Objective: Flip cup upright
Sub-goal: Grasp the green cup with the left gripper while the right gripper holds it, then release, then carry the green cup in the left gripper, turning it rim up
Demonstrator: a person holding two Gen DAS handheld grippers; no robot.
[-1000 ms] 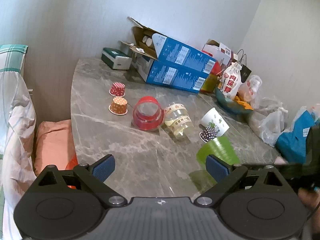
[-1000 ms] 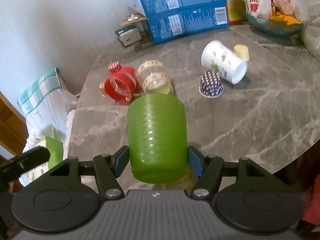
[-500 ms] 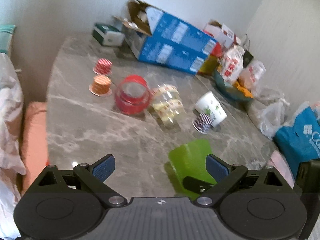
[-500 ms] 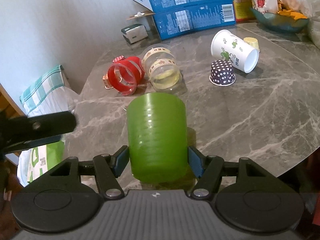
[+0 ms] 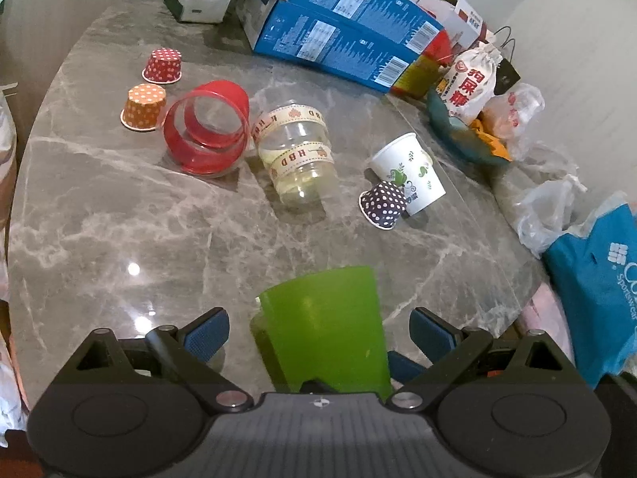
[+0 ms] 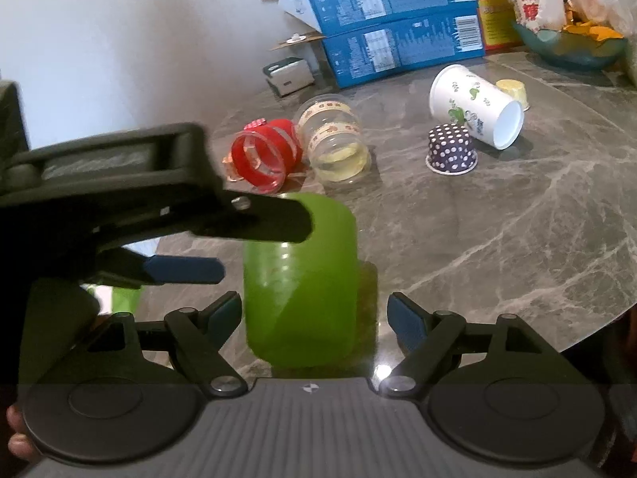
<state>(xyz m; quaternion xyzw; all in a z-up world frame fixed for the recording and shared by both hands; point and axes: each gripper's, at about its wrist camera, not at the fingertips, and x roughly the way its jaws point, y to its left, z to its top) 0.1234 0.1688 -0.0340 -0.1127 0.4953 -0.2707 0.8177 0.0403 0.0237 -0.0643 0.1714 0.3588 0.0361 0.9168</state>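
A green plastic cup [image 5: 322,330] stands on the marble table [image 5: 119,219] near its front edge. It also shows in the right wrist view [image 6: 298,286]. My left gripper [image 5: 318,334] is open, its pads on either side of the cup with gaps. My right gripper [image 6: 314,318] is open too, its pads apart from the cup's sides. The left gripper reaches in from the left in the right wrist view, one finger [image 6: 254,223] over the cup's top.
Lying on the table are a red-banded clear cup [image 5: 207,127], a clear ribbon-banded cup [image 5: 296,151] and a white paper cup [image 5: 410,171]. Small dotted cupcake liners [image 5: 384,203] stand upside down. Blue boxes [image 5: 338,36], a bowl and bags line the back and right.
My right gripper has opened and let go of the green cup, which now stands on the table. My left gripper has moved in around the cup.
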